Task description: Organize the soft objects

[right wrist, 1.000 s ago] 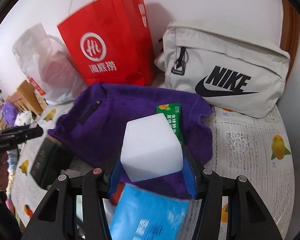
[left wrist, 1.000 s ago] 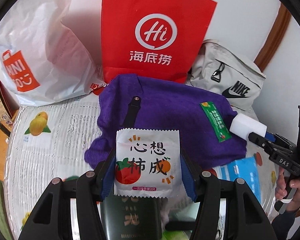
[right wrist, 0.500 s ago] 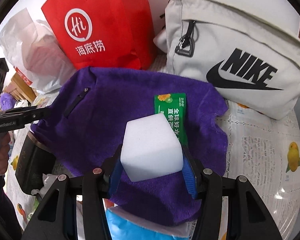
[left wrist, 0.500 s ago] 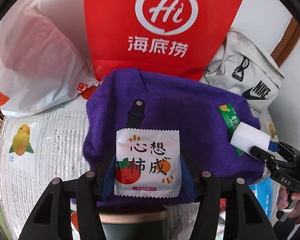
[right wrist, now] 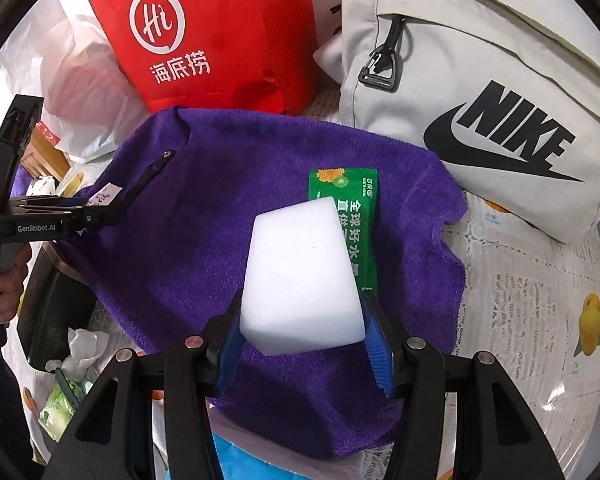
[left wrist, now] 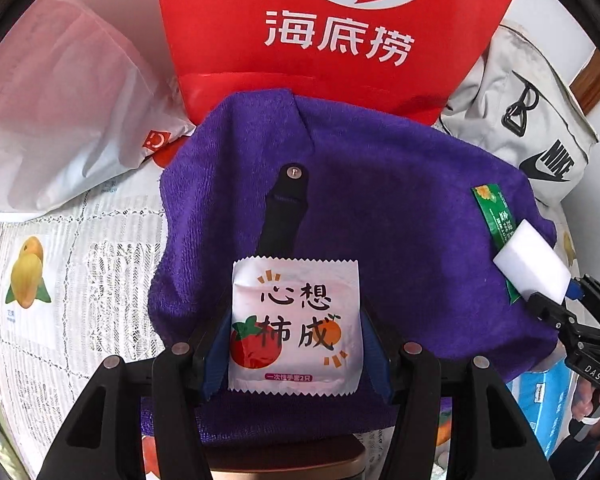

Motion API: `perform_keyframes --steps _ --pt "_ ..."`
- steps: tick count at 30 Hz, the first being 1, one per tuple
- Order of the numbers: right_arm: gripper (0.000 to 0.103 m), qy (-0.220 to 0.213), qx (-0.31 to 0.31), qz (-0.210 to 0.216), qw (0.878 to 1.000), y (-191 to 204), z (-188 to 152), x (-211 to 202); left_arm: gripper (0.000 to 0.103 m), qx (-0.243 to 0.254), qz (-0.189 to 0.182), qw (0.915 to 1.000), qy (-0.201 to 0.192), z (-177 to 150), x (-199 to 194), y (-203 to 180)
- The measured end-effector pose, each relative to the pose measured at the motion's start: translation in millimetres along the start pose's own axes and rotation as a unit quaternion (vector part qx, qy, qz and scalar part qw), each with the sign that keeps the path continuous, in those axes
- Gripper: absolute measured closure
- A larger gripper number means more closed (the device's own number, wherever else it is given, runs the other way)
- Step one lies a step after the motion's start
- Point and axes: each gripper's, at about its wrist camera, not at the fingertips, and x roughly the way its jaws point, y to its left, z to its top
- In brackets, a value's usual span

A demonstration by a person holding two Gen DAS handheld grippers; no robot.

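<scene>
A purple towel (left wrist: 380, 216) lies spread on the table; it also shows in the right wrist view (right wrist: 220, 240). My left gripper (left wrist: 296, 344) is shut on a white sachet (left wrist: 294, 326) printed with a tomato, held over the towel's near edge. My right gripper (right wrist: 302, 336) is shut on a white sponge block (right wrist: 300, 276) above the towel's right part; the block shows in the left wrist view (left wrist: 530, 264). A green packet (right wrist: 360, 220) lies on the towel under the block. A black strap (left wrist: 284, 208) lies on the towel's middle.
A red paper bag (left wrist: 332, 40), a white plastic bag (left wrist: 60, 92) and a grey Nike bag (right wrist: 480, 92) stand behind the towel. A blue pack (left wrist: 544, 404) and a dark box (right wrist: 48, 312) lie at the towel's near side. The tablecloth (right wrist: 532, 308) has fruit prints.
Both grippers have moved forward over the purple towel, each keeping its object. The red bag and Nike bag look nearer and larger.
</scene>
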Motion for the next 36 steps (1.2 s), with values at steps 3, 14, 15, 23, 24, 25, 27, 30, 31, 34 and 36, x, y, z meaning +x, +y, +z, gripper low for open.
perform_keyframes --steps 3,14,15,23,24,25,27,30,31,34,36 --pt "0.047 -0.001 0.002 0.001 1.000 -2 -1 -3 0.047 0.000 0.005 1.0000 0.004 -2 2 -3" --pt "0.034 -0.022 0.011 -0.009 1.000 -1 -6 -28 0.028 0.001 0.002 1.0000 0.003 -9 -10 -16" --pt "0.034 -0.027 0.014 -0.010 0.999 -1 -6 -33 0.028 0.001 0.002 1.0000 0.001 -10 -14 -15" --pt "0.034 -0.071 0.014 0.008 0.997 21 -23 -81 0.028 -0.008 0.001 0.9995 -0.031 -31 -59 -11" --pt "0.034 -0.075 0.012 0.011 0.997 27 -28 -86 0.028 -0.007 0.000 0.9993 -0.037 -33 -65 -9" --pt "0.034 -0.077 0.009 0.015 0.997 32 -32 -90 0.028 -0.006 -0.001 0.9991 -0.042 -38 -72 -8" --pt "0.034 -0.080 -0.001 0.024 0.997 44 -43 -97 0.028 -0.009 -0.004 0.9986 -0.052 -49 -87 -6" --pt "0.034 -0.072 -0.020 0.036 0.997 66 -61 -101 0.028 -0.011 -0.007 0.9978 -0.065 -67 -105 -3" --pt "0.035 -0.068 -0.025 0.038 0.997 72 -65 -99 0.028 -0.011 -0.006 0.9976 -0.069 -73 -109 -2" --pt "0.035 -0.056 -0.041 0.052 0.996 94 -80 -91 0.028 -0.016 0.004 0.9967 -0.079 -94 -121 2" --pt "0.035 -0.041 -0.053 0.050 0.997 107 -89 -82 0.028 -0.020 0.001 0.9966 -0.080 -109 -124 6"
